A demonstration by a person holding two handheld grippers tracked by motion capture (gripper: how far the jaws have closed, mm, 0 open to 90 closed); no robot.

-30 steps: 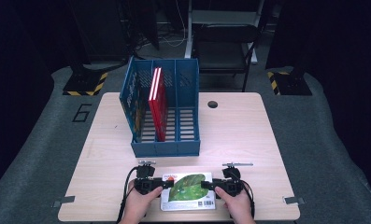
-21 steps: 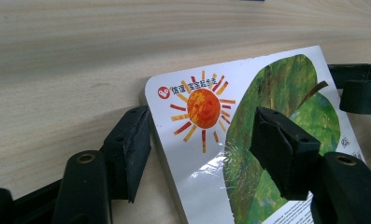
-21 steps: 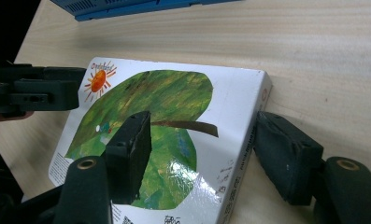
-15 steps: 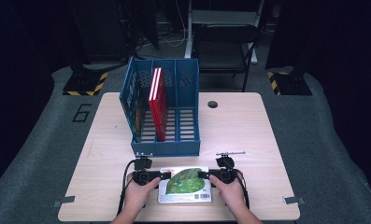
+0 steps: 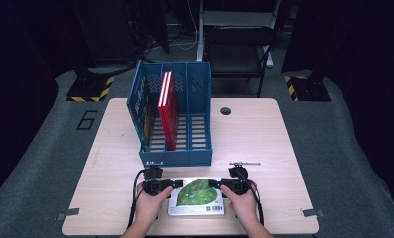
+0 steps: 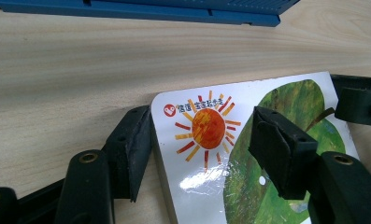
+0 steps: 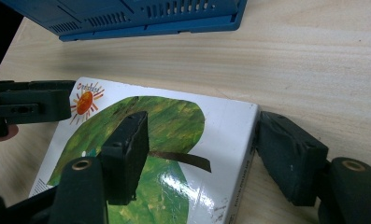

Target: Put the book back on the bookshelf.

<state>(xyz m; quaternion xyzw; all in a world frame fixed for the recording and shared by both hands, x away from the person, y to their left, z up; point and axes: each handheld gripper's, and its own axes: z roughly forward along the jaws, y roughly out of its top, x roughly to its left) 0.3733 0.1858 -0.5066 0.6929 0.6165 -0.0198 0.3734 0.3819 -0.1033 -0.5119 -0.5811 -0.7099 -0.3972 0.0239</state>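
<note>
A glossy, round-cornered picture book point(image 5: 196, 197) lies flat on the pale wood-grain table point(image 5: 284, 148) — left gripper point(image 6: 206, 154) and right gripper point(image 7: 202, 154) straddle its near corners, jaws parted, unclamped.

Left claw point(image 6: 202, 156) straddles the picture book's point(image 6: 220, 154) sun-printed corner, jaws spread.

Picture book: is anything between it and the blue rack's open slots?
Nothing visible. Bare table lies between the picture book and the blue rack. Its low front wall faces the book; red books stand left, the right slots open.
</note>
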